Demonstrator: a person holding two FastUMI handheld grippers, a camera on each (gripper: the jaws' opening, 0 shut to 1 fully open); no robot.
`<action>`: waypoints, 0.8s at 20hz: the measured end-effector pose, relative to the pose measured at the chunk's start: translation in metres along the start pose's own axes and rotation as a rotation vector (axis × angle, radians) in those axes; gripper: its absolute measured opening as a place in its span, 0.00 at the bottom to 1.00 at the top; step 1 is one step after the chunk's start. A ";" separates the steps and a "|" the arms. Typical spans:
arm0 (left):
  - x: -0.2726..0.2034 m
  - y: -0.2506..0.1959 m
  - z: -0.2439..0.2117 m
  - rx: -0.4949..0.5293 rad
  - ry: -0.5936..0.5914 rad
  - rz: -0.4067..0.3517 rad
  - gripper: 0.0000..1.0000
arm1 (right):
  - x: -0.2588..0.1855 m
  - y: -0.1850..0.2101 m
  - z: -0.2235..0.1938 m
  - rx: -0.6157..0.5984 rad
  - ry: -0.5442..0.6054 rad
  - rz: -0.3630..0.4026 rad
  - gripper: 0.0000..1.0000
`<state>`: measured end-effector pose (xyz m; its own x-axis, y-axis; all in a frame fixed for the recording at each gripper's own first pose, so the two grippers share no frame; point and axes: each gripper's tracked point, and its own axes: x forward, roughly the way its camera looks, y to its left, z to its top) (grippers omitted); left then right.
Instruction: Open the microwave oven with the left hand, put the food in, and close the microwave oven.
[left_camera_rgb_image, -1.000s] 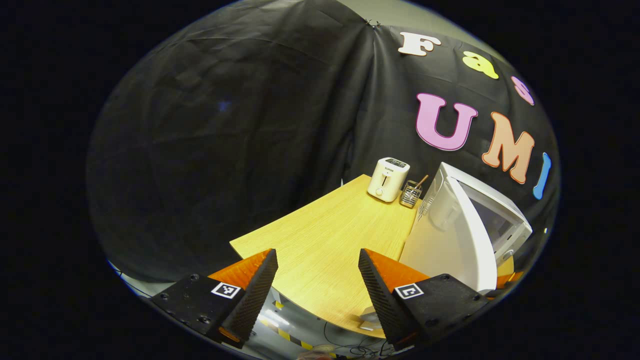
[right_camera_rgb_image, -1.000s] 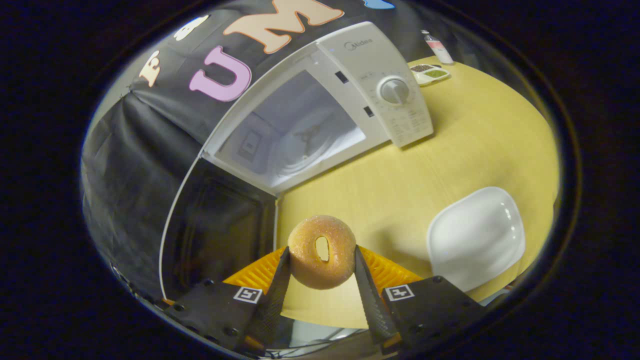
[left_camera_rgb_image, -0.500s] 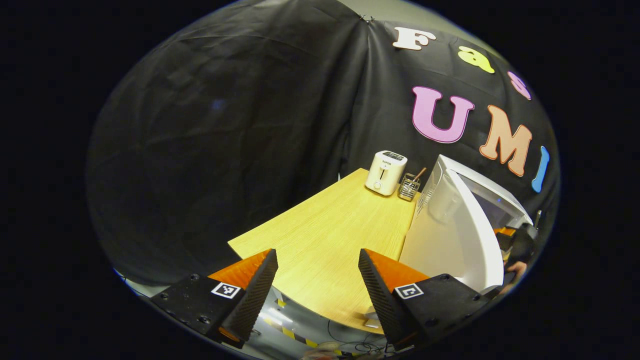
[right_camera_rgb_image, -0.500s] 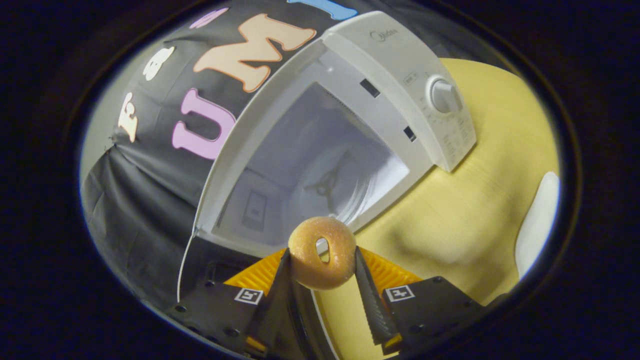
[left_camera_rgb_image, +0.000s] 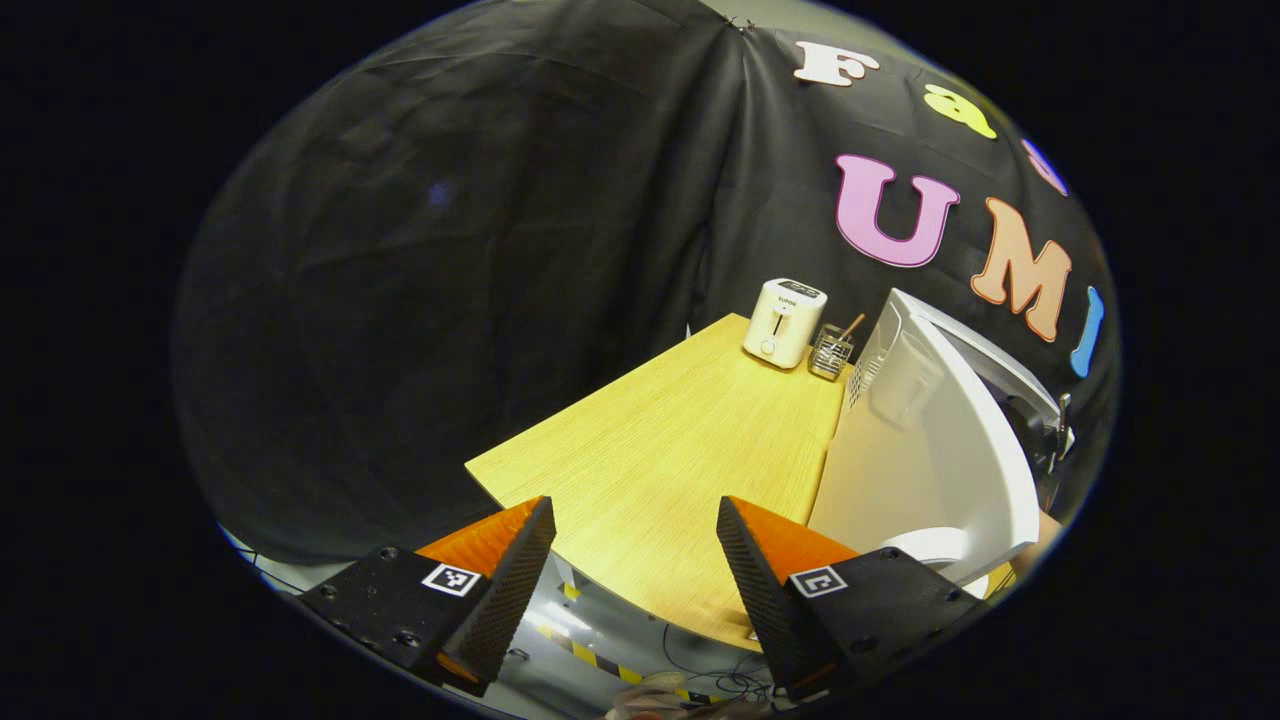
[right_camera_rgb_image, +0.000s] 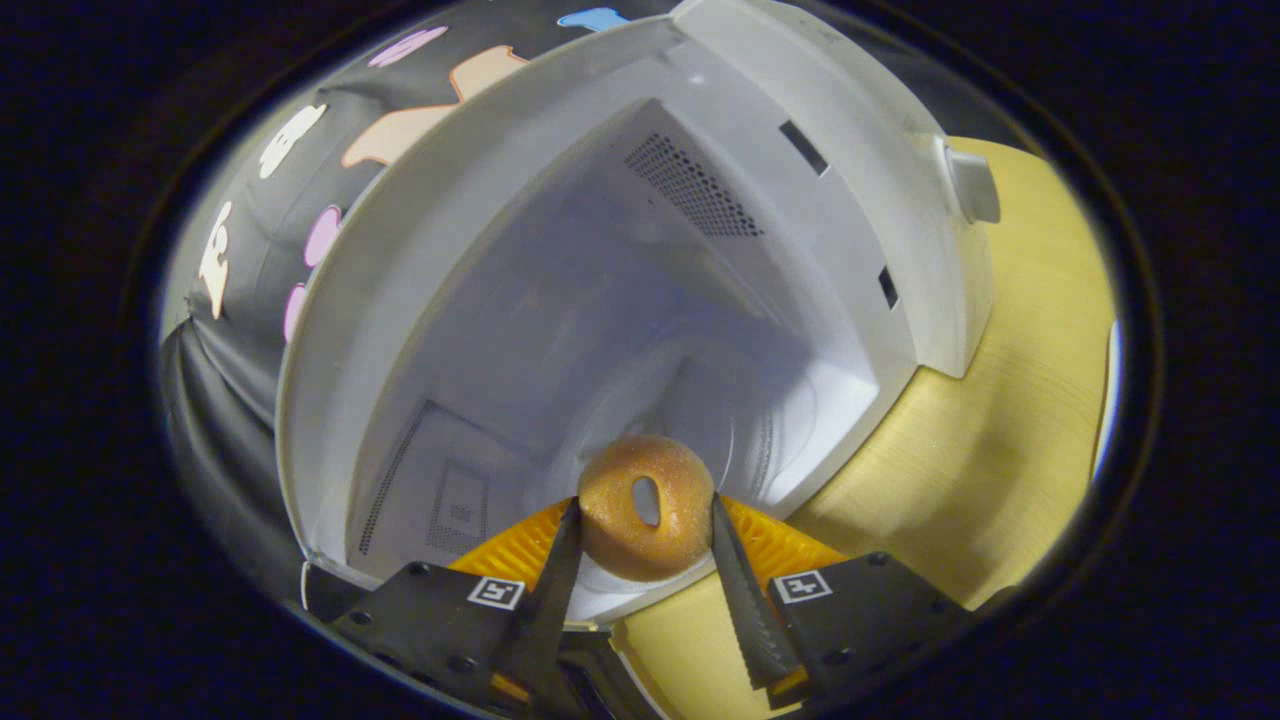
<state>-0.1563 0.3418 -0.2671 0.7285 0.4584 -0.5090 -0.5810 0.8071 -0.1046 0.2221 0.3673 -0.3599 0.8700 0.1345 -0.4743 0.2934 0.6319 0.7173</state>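
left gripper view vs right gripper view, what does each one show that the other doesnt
Left gripper view: the open left gripper holding nothing, a toaster and a utensil holder at the table's far edge, and the swung-open microwave door.

Right gripper view: the right gripper clamping a donut at the mouth of the microwave cavity.

Both: the microwave and the wooden table.
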 end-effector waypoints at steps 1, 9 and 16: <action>0.001 -0.001 0.000 0.000 0.005 0.000 0.96 | 0.005 0.002 0.002 0.003 -0.015 0.001 0.68; 0.004 -0.004 -0.005 -0.003 0.023 -0.009 0.96 | 0.008 0.016 0.002 -0.017 -0.065 0.014 0.96; 0.006 -0.009 -0.005 0.000 0.018 -0.028 0.96 | -0.017 0.015 0.018 -0.098 -0.097 0.045 0.96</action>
<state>-0.1487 0.3356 -0.2729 0.7378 0.4290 -0.5212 -0.5606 0.8194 -0.1192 0.2188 0.3609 -0.3317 0.9170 0.0935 -0.3878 0.2168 0.6991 0.6813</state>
